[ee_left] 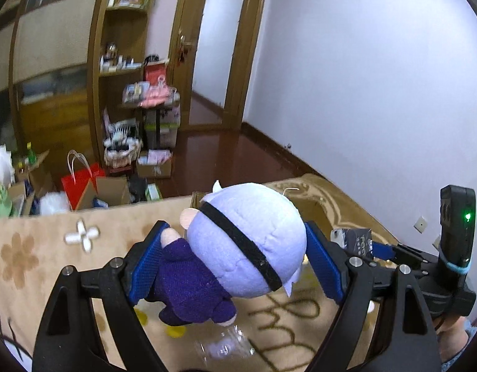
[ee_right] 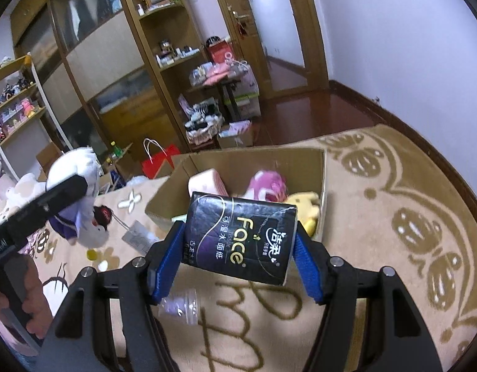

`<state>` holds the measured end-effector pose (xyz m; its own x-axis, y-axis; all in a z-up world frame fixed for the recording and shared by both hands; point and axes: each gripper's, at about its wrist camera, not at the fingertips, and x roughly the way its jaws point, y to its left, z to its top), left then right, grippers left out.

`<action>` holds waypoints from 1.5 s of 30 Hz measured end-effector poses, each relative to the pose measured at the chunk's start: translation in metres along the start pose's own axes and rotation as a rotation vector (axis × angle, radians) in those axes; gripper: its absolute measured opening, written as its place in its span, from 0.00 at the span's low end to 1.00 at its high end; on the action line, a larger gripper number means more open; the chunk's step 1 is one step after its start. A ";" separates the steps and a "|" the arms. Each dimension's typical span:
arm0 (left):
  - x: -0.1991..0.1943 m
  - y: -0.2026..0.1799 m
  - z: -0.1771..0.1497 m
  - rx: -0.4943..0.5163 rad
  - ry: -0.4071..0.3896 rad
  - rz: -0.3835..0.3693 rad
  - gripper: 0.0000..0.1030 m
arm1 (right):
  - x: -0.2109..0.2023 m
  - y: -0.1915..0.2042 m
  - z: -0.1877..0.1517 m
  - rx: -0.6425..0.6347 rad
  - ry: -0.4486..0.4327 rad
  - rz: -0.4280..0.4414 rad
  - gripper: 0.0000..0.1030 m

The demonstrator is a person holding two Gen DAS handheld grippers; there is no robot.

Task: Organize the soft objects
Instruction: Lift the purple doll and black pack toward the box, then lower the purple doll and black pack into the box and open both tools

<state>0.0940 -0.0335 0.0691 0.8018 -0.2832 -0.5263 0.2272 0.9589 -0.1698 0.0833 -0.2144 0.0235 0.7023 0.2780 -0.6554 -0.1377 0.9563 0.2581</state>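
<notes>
Plush doll (ee_left: 238, 248): pale lilac head with black band, dark purple body, lying sideways, clamped between blue pads above the beige rug.
Tissue pack (ee_right: 238, 238): black wrapper, gold "Face" lettering, tilted, gripped at both ends.
Cardboard box (ee_right: 319, 161): open, on the rug, holding pink, white-pink and yellow soft items.

Surface: beige patterned rug (ee_right: 378, 217), brown floral motifs.
Far edge: open cardboard box (ee_right: 323, 179).
Near edge, middle: clear plastic bottle (ee_right: 179, 305) lying down.
Left side: white-and-purple plush (ee_right: 80, 192), paper tag (ee_right: 134, 237) beside it.
</notes>
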 end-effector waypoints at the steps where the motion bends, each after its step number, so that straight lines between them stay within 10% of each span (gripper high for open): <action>1: 0.002 -0.002 0.005 0.008 -0.006 -0.004 0.83 | 0.001 0.000 0.003 -0.005 -0.008 -0.002 0.69; 19: 0.055 -0.034 0.067 0.079 -0.044 -0.039 0.83 | 0.025 -0.005 0.040 -0.064 -0.114 0.011 0.69; 33: 0.138 -0.008 0.010 0.029 0.206 0.057 0.86 | 0.055 -0.014 0.026 -0.097 -0.052 -0.022 0.69; 45: 0.133 0.002 -0.004 0.048 0.228 0.140 0.94 | 0.056 -0.025 0.023 -0.060 -0.041 -0.028 0.87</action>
<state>0.1989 -0.0689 -0.0041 0.6830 -0.1386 -0.7171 0.1527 0.9872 -0.0454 0.1420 -0.2251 -0.0033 0.7346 0.2481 -0.6315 -0.1582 0.9677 0.1962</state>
